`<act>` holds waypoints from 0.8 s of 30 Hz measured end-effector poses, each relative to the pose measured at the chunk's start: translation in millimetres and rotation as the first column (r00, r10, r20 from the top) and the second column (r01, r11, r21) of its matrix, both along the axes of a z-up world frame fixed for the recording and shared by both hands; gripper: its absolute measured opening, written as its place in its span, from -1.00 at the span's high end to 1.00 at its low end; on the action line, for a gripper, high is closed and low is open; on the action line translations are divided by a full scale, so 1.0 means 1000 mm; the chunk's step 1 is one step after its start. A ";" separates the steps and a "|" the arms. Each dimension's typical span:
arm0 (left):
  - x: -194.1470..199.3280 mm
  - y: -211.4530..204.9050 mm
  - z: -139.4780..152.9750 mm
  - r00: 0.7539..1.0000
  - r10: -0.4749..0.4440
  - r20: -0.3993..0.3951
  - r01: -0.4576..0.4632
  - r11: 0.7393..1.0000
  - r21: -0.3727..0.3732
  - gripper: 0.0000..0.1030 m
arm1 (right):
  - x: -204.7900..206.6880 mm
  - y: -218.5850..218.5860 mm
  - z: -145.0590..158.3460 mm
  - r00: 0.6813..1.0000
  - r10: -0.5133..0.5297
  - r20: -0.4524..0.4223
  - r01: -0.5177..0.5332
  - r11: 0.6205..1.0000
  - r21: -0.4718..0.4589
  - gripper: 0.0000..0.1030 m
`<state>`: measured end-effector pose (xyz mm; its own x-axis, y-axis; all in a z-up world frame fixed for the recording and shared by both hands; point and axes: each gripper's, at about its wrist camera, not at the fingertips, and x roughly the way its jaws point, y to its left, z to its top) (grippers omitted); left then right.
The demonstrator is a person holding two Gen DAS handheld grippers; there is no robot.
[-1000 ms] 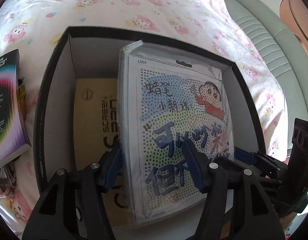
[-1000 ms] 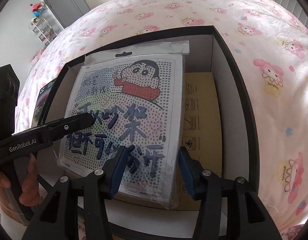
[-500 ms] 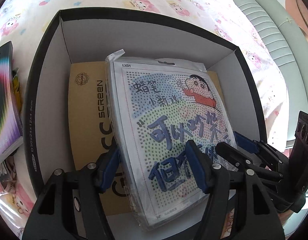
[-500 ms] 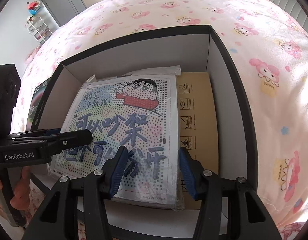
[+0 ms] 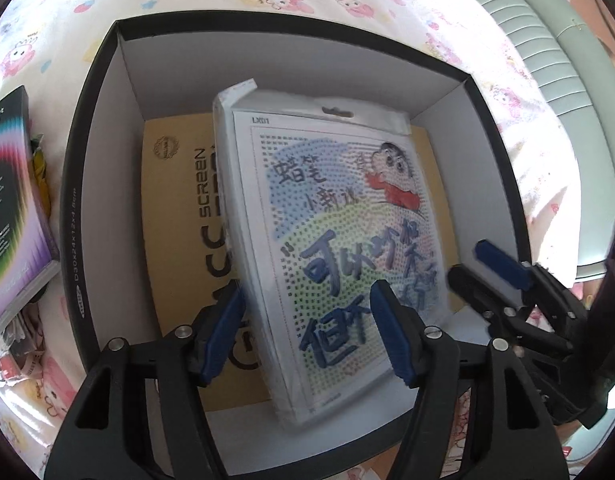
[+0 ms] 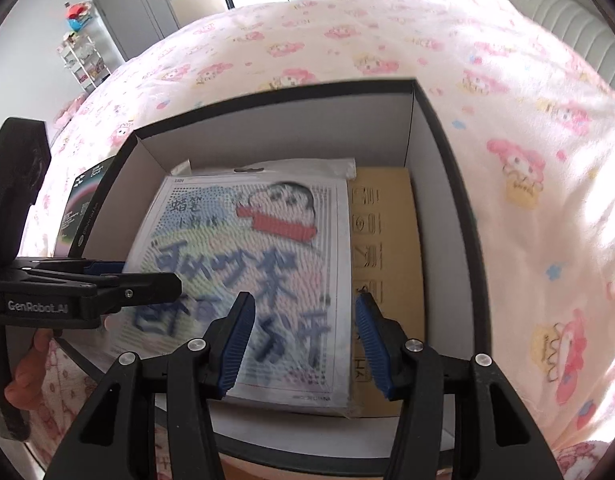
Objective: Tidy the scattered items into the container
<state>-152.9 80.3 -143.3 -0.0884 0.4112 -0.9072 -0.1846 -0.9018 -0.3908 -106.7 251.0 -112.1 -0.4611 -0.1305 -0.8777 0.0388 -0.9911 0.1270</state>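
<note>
A flat cartoon-print packet in clear plastic (image 5: 339, 232) lies inside the black box with white walls (image 5: 95, 120), on top of a brown cardboard box (image 5: 175, 216). The packet also shows in the right wrist view (image 6: 247, 264), in the box (image 6: 439, 184), beside the brown box (image 6: 387, 240). My left gripper (image 5: 307, 332) is open above the packet's near edge, not gripping it. My right gripper (image 6: 303, 344) is open above the packet's near right part. The right gripper shows at the right of the left view (image 5: 487, 272), and the left gripper at the left of the right view (image 6: 139, 280).
The box sits on a bed with a pink cartoon sheet (image 6: 527, 200). A dark rainbow-print box (image 5: 7, 208) and small loose items (image 5: 11, 352) lie on the sheet left of the black box. A padded headboard (image 5: 547, 60) is at the right.
The packet has come down flat into the box. Both grippers have pulled back and up from it, and the right gripper has moved away from the packet's edge.
</note>
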 end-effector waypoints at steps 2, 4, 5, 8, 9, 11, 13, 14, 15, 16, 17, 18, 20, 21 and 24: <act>0.002 -0.002 0.001 1.000 0.011 0.000 -0.011 1.000 0.006 -0.24 | 0.003 0.000 0.004 1.000 0.008 -0.020 -0.008 1.000 -0.002 0.06; 0.000 -0.006 0.003 0.999 0.046 -0.014 -0.046 0.999 0.002 -0.16 | -0.001 -0.002 0.000 1.000 0.025 -0.013 -0.025 0.998 -0.051 0.06; -0.001 -0.007 0.005 0.997 0.072 -0.028 -0.072 0.997 -0.007 -0.15 | -0.002 -0.002 -0.003 1.000 0.030 -0.001 -0.031 0.997 -0.073 0.06; -0.006 -0.015 0.002 0.986 0.161 -0.052 -0.163 0.985 -0.049 -0.10 | 0.002 -0.004 -0.007 0.998 0.053 0.016 -0.051 0.993 -0.106 0.05; -0.010 -0.014 -0.004 0.983 0.184 -0.028 -0.185 0.980 -0.078 -0.10 | 0.002 -0.005 -0.008 0.998 0.059 0.019 -0.056 0.992 -0.113 0.06; -0.019 -0.012 -0.017 0.977 0.208 0.040 -0.204 0.976 -0.080 -0.24 | 0.004 -0.009 -0.006 0.998 0.069 0.010 -0.067 0.991 -0.114 0.05; -0.026 -0.010 -0.029 0.973 0.215 0.085 -0.208 0.975 -0.076 -0.33 | 0.005 -0.012 -0.006 0.997 0.078 0.003 -0.077 0.991 -0.111 0.06; -0.028 -0.008 -0.028 0.973 0.218 0.081 -0.212 0.974 -0.078 -0.33 | 0.006 -0.011 -0.006 0.997 0.076 0.005 -0.075 0.992 -0.106 0.05; -0.029 -0.007 -0.025 0.974 0.217 0.073 -0.212 0.975 -0.063 -0.34 | 0.007 -0.010 -0.007 0.997 0.071 0.009 -0.070 0.993 -0.096 0.05; -0.029 -0.004 -0.022 0.977 0.203 0.069 -0.201 0.979 -0.035 -0.34 | 0.006 -0.010 -0.009 0.998 0.064 0.015 -0.063 0.994 -0.084 0.05; -0.029 0.000 -0.020 0.981 0.175 0.079 -0.177 0.984 0.015 -0.34 | 0.005 -0.009 -0.011 0.998 0.056 0.023 -0.054 0.996 -0.075 0.05; -0.029 0.005 -0.021 0.985 0.136 0.103 -0.144 0.986 0.077 -0.31 | 0.002 -0.008 -0.013 0.998 0.047 0.033 -0.045 0.996 -0.072 0.06; -0.026 0.010 -0.019 0.988 0.110 0.106 -0.122 0.986 0.110 -0.25 | -0.002 -0.005 -0.015 0.998 0.028 0.054 -0.023 0.996 -0.088 0.06; -0.024 0.007 -0.015 0.990 0.128 0.066 -0.132 0.989 0.071 -0.05 | -0.003 -0.003 -0.016 0.998 0.019 0.061 -0.013 0.995 -0.099 0.06; -0.017 -0.012 0.000 0.979 0.202 -0.042 -0.202 0.979 -0.003 0.18 | -0.004 -0.002 -0.014 0.998 0.010 0.054 -0.005 0.995 -0.096 0.05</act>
